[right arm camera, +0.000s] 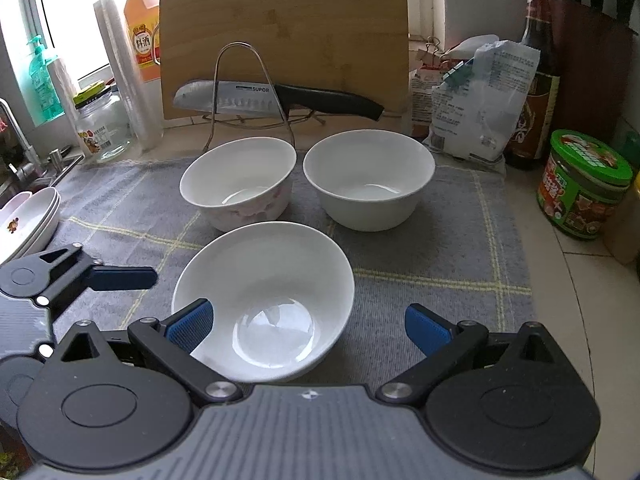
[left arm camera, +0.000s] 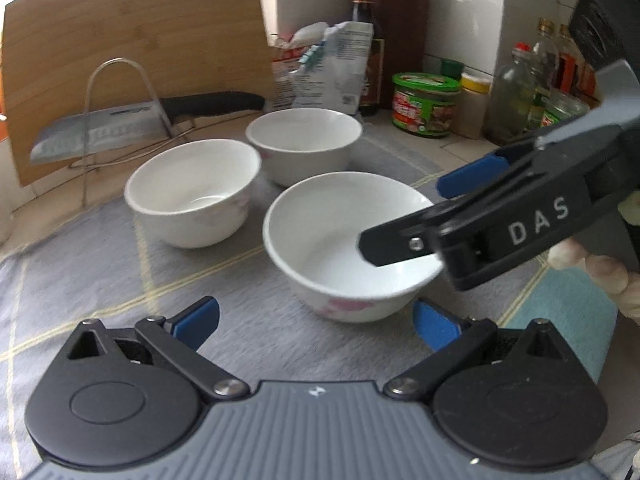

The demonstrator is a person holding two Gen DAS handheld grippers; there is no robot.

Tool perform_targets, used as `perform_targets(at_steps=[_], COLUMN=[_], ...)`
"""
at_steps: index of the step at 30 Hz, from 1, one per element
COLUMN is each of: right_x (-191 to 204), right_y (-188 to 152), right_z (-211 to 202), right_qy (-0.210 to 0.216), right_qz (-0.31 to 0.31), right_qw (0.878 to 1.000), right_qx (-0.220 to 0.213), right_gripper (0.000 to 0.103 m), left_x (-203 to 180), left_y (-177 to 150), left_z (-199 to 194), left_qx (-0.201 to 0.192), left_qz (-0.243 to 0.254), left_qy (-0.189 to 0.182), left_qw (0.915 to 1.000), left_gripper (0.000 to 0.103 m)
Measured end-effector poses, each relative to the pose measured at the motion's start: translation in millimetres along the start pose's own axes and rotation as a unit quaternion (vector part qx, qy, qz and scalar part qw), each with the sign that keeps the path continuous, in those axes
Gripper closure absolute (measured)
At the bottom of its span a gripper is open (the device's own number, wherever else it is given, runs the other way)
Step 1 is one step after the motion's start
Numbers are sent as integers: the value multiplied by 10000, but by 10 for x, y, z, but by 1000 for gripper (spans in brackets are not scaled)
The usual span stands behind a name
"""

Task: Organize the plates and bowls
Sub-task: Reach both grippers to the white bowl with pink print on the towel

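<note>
Three white bowls stand on a grey checked cloth (right arm camera: pixel 460 248). The near bowl (right arm camera: pixel 264 300) (left arm camera: pixel 344 240) has pink flowers on its side. Behind it are a left bowl (right arm camera: pixel 240 184) (left arm camera: pixel 192 192) and a right bowl (right arm camera: pixel 368 180) (left arm camera: pixel 304 144). My right gripper (right arm camera: pixel 310 332) (left arm camera: pixel 412 216) is open at the near bowl: one finger hangs over its inside, the other is outside its rim. My left gripper (left arm camera: pixel 316 326) is open just short of the same bowl and holds nothing. Stacked white plates (right arm camera: pixel 28 220) sit at the cloth's left edge.
A knife (right arm camera: pixel 256 96) lies on a wire rack in front of a bamboo cutting board (right arm camera: pixel 288 20) at the back. A bag (right arm camera: pixel 476 108), a dark bottle (right arm camera: pixel 536 80) and a green tub (right arm camera: pixel 584 184) crowd the right. A glass jar (right arm camera: pixel 100 128) and a tap (right arm camera: pixel 16 144) are on the left.
</note>
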State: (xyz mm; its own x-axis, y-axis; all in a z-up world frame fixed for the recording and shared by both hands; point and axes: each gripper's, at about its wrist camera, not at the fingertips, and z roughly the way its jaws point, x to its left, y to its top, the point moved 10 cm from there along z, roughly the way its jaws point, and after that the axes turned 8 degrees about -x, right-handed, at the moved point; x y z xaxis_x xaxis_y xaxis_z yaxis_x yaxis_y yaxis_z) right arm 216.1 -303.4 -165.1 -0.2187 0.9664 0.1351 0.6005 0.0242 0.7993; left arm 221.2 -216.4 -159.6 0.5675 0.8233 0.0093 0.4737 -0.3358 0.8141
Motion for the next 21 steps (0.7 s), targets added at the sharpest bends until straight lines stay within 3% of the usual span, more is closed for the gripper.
perform_targets(at_steps=[10,17,21], right_x=[-54,39,99], right_y=[11,19,40], right_z=[41,112,151], right_qy=[67,430,581], right_qz=[-70,80,87], right_qw=[9999,9990,9982], right_qx=[67,125,153], right_gripper=[0,0,10], left_x=[-118,-164,-189], left_y=[26,62,69], left_z=[136,133,118], left_qx=[-80,-158,-152], left_qz=[151,118,145], left_qy=[-127,-247,-292], left_qw=[9998,9995,9994], left_gripper=[4,11,15])
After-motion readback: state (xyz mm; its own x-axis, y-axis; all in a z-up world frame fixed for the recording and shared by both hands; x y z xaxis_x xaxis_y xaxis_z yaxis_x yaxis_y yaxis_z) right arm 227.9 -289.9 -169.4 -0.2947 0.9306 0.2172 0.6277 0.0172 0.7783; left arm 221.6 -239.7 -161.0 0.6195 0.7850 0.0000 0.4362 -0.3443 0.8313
